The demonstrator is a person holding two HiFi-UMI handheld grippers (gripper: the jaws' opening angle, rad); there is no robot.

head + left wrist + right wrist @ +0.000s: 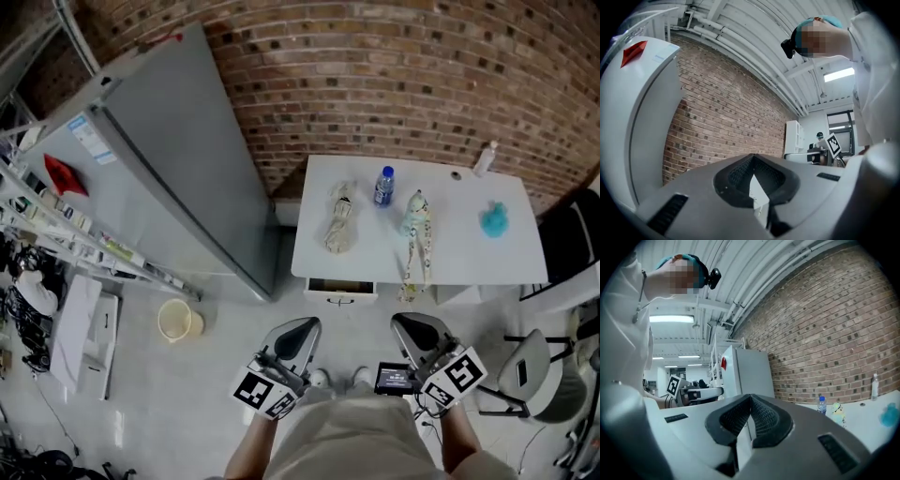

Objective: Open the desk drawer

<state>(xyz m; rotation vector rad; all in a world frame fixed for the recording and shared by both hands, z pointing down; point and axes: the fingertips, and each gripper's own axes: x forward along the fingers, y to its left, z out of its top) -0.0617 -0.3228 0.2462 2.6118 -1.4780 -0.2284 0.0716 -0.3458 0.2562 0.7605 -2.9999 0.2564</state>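
Observation:
A white desk [469,267] stands against the brick wall. Its drawer [340,290] hangs under the front left corner, with a thin strip of brownish inside showing above the white front and its small handle. Both grippers are held up close to my body, well short of the desk. The left gripper [298,336] [752,157] points level with its jaws shut and nothing between them. The right gripper [417,330] [750,397] is beside it, jaws also shut and empty.
On the desk lie a blue-capped water bottle [383,186], a beige bundle [339,217], a long soft toy [417,234], a blue fluffy thing [494,219] and a white bottle [484,159]. A grey fridge [159,159] stands left, a bucket [176,320] on the floor, a chair [539,375] at right.

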